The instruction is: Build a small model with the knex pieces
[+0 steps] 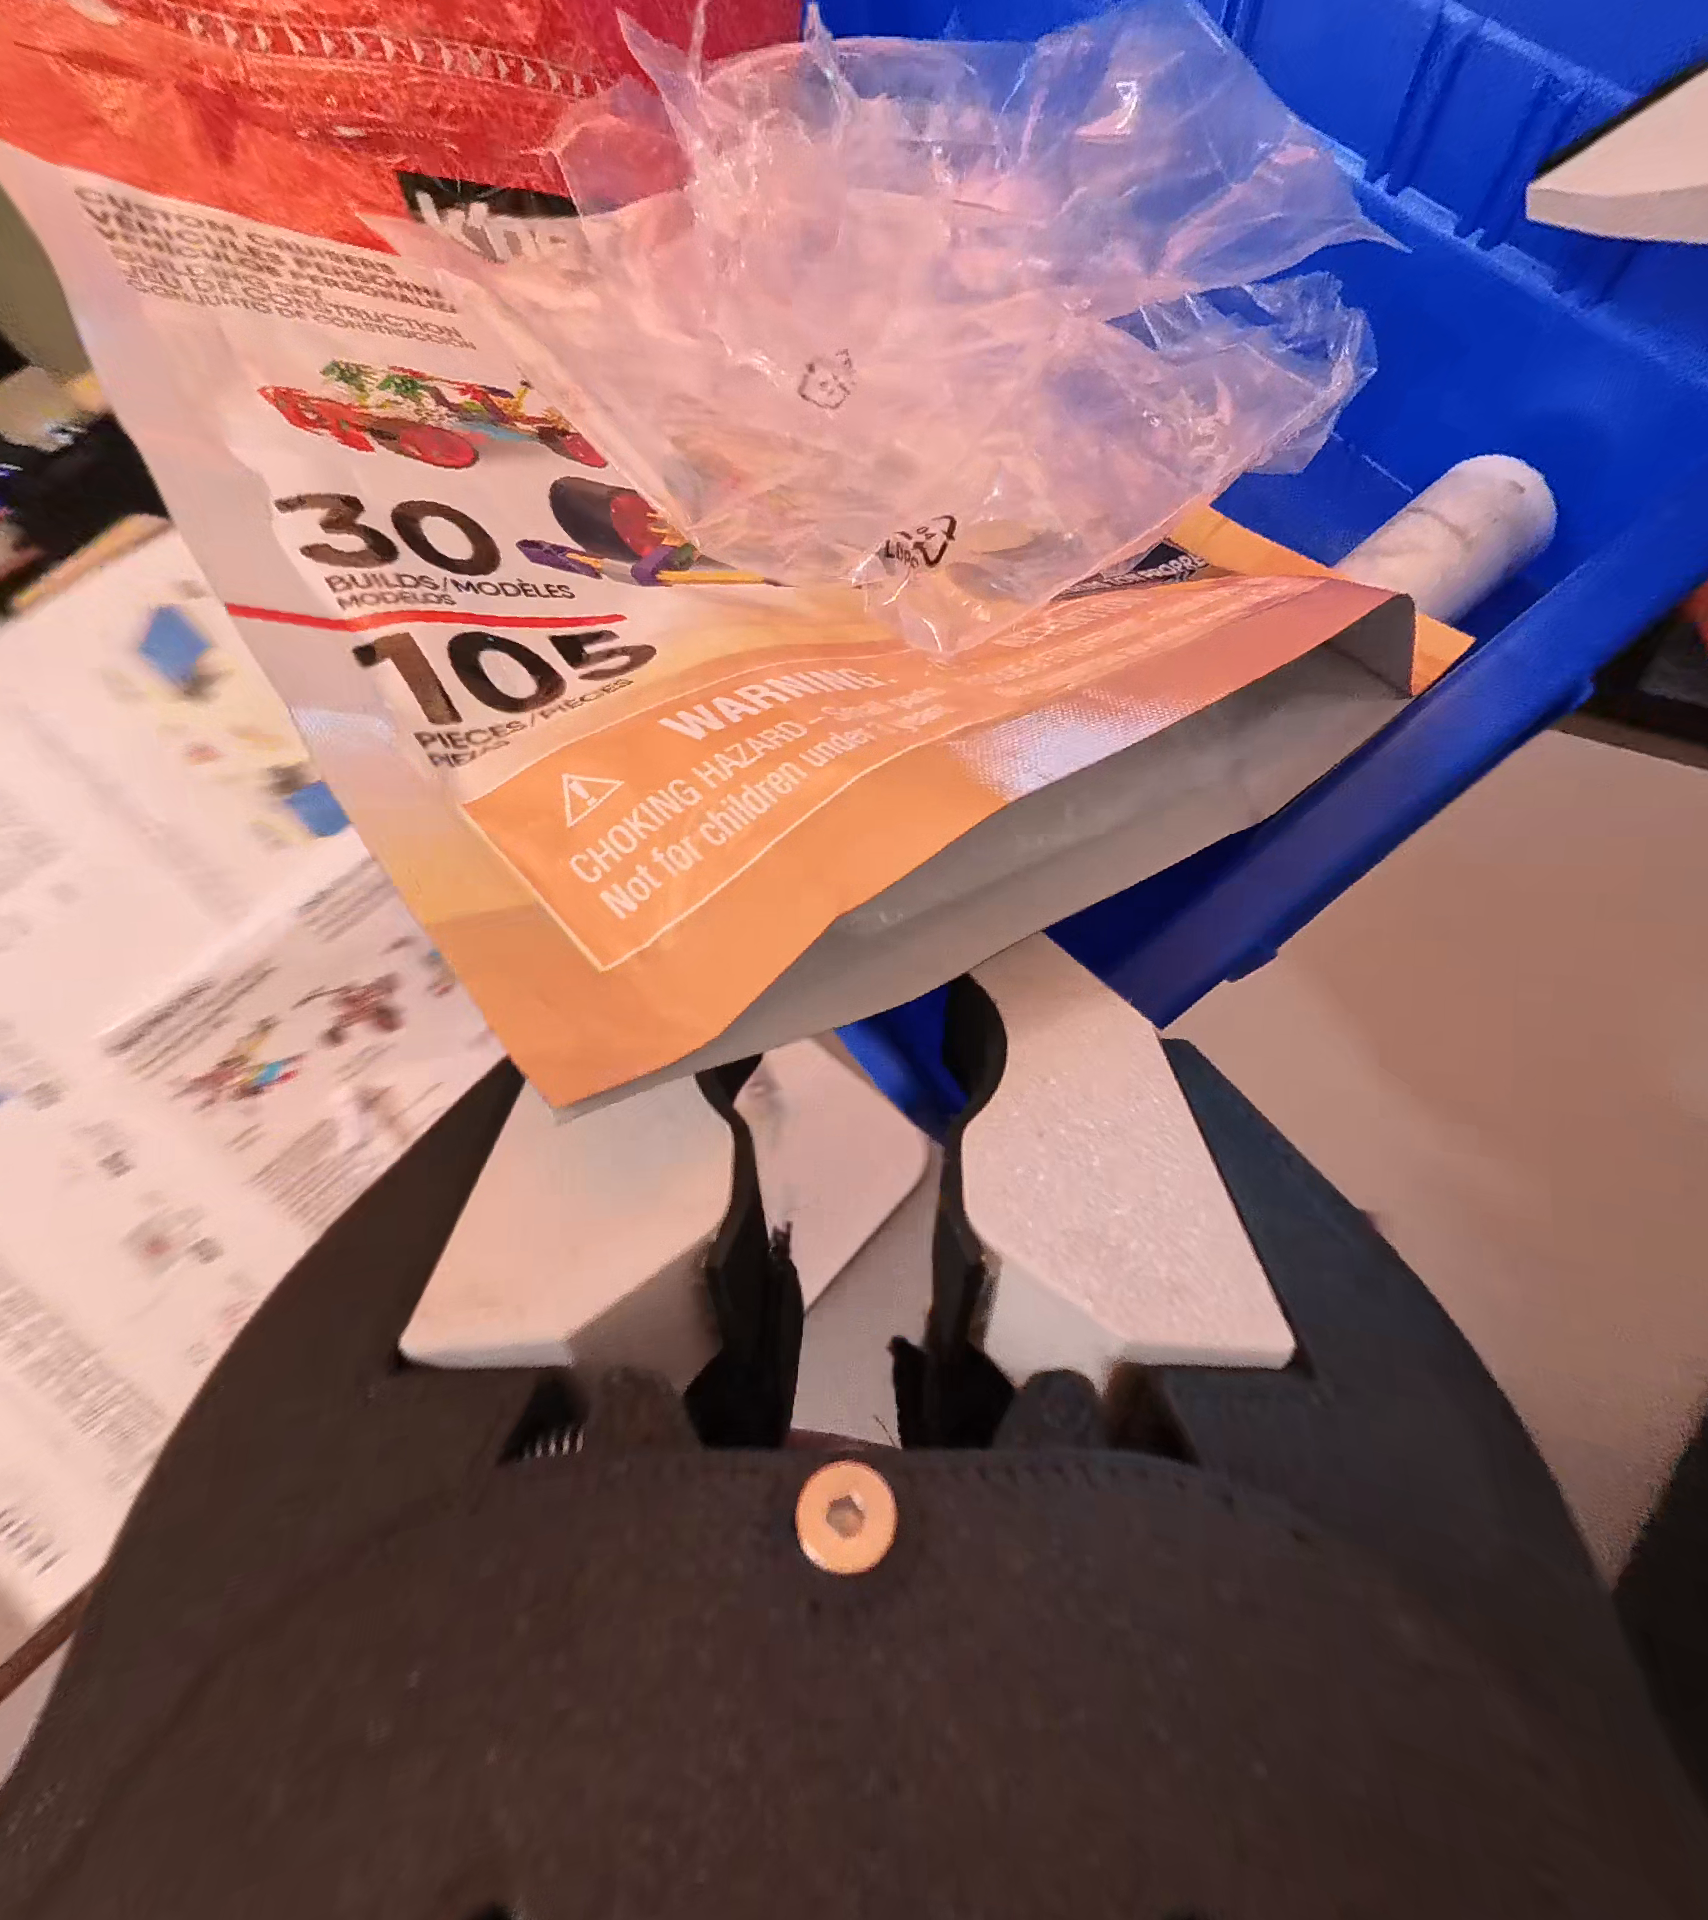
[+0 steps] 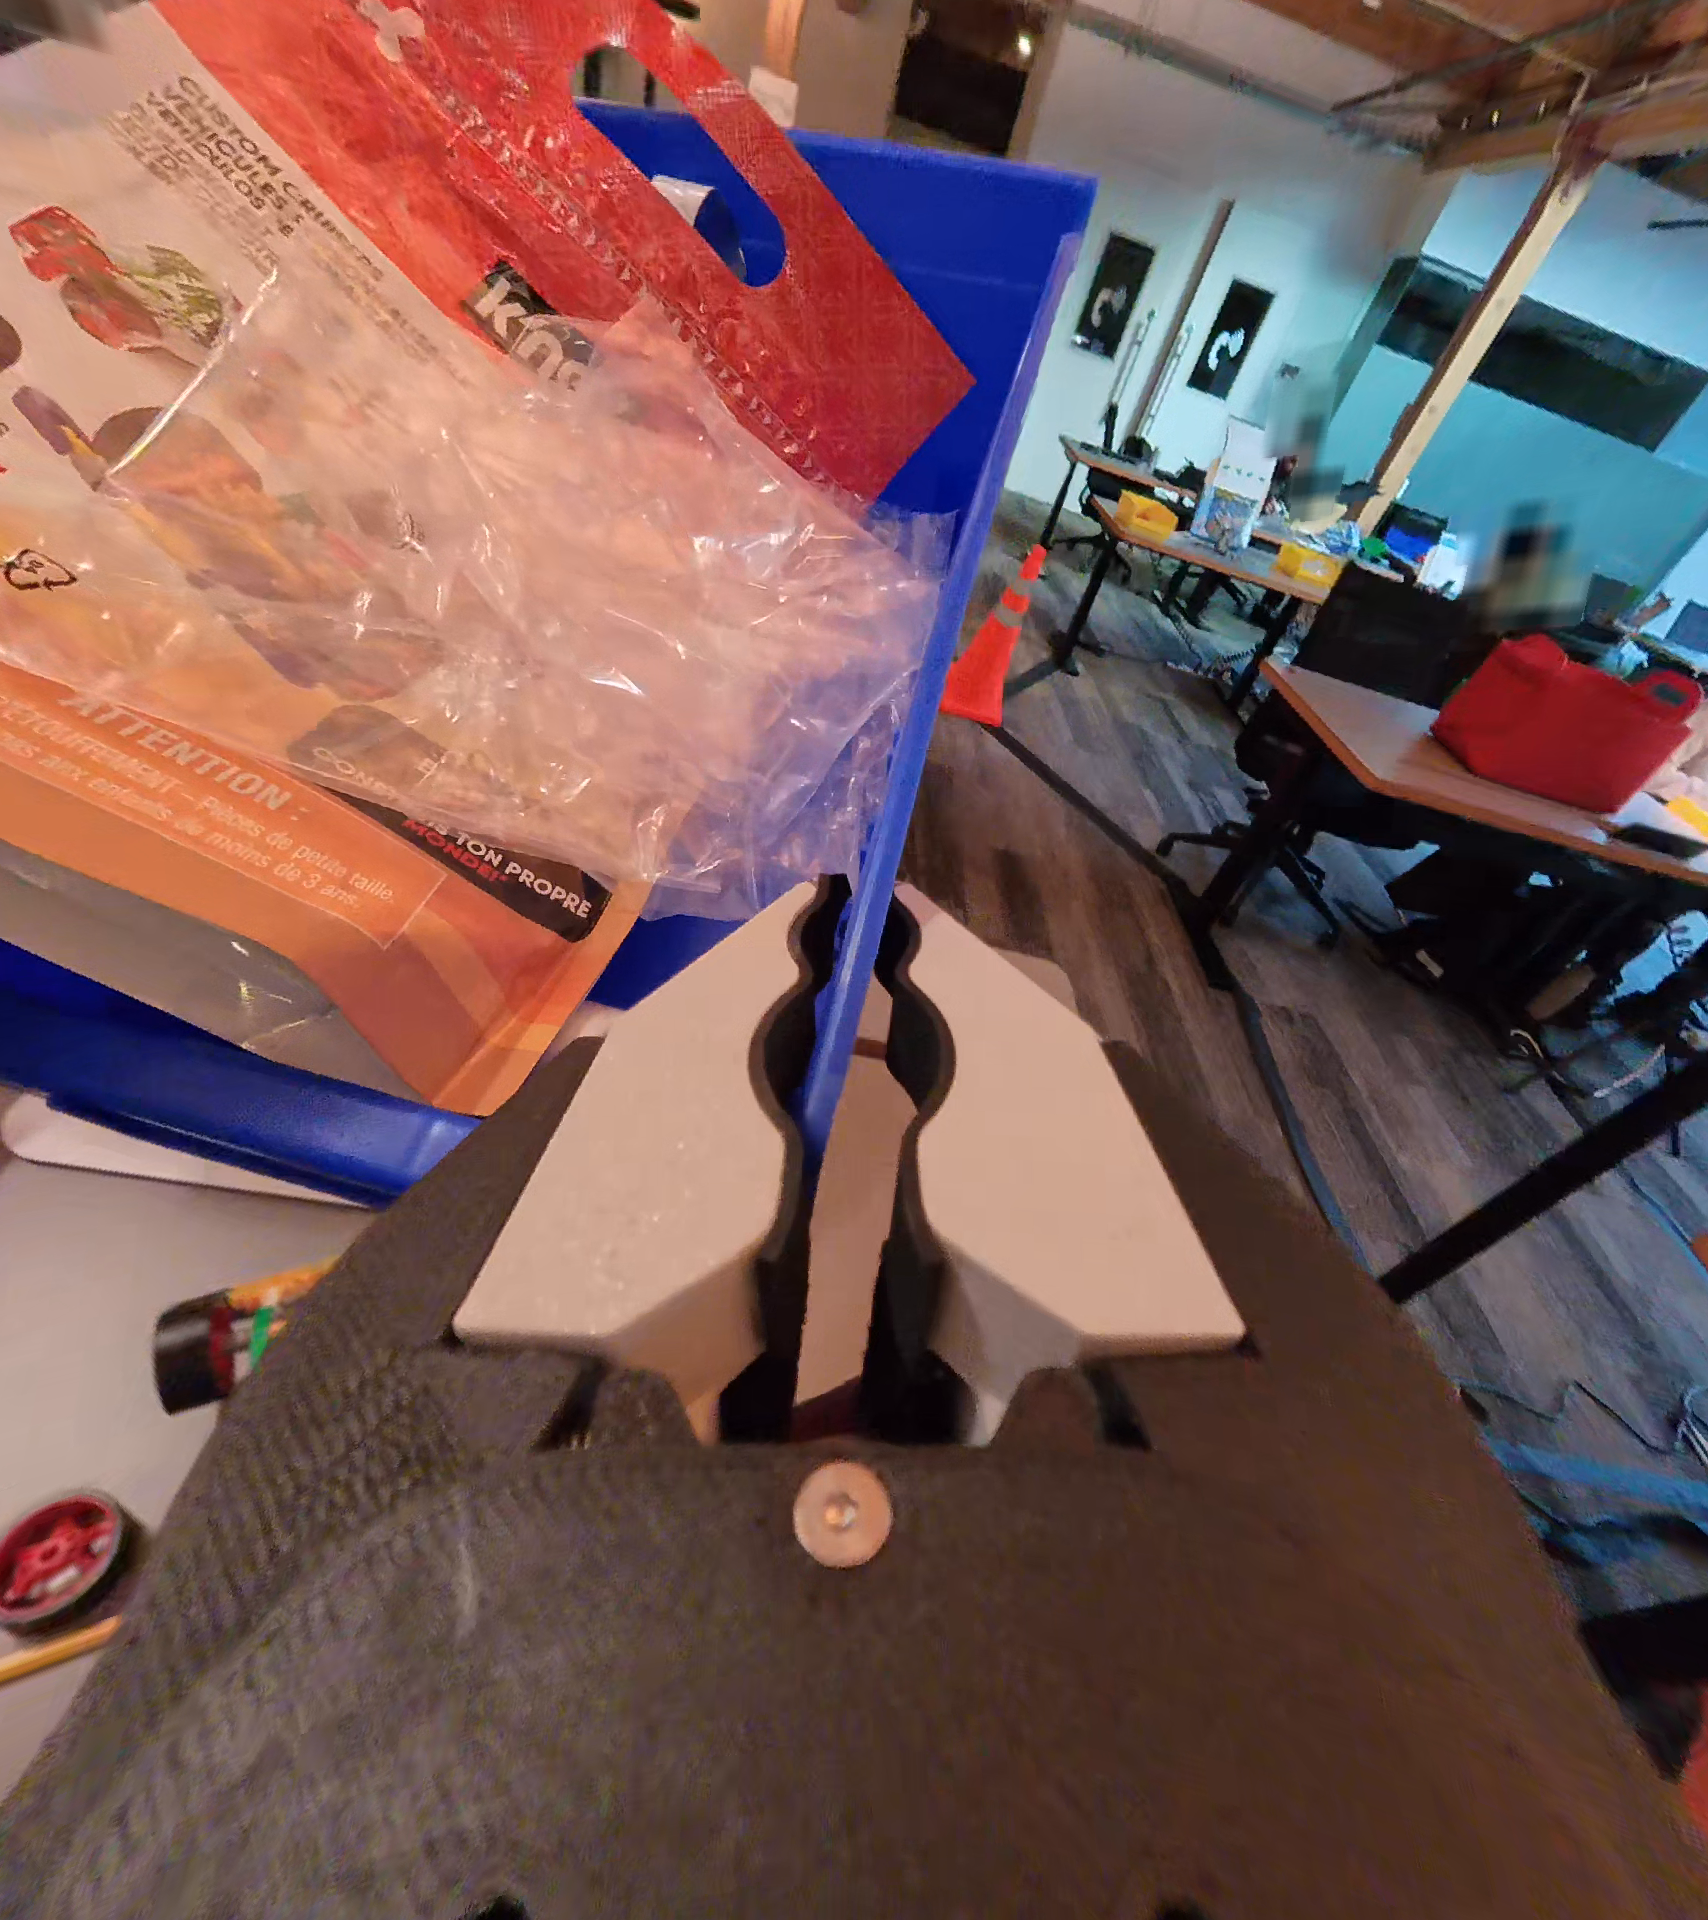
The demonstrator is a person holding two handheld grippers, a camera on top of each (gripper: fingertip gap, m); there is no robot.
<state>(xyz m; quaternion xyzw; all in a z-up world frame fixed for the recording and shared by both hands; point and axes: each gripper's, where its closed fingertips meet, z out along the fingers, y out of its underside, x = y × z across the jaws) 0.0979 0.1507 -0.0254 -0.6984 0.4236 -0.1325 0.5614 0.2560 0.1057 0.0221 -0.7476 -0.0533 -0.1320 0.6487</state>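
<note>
Now | left gripper [image 1: 855, 1023] jaws clenched on blue bin [image 1: 1556, 343] rim | right gripper [image 2: 855, 904] jaws pinching bin wall

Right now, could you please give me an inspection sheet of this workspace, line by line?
Surface: grey tabletop; printed instruction sheet spread on it.
Job's things: blue bin tilted; orange toy package and clear plastic bag lying in it.
Clutter: red wheel, pencil, small dark tube on the table.
Grippers: left gripper at the bin's lower rim under the package, grip hidden; right gripper shut on the bin's wall.
Cables: nothing seen on the table.
Surroundings: office desks, orange cone, red bag.
</note>
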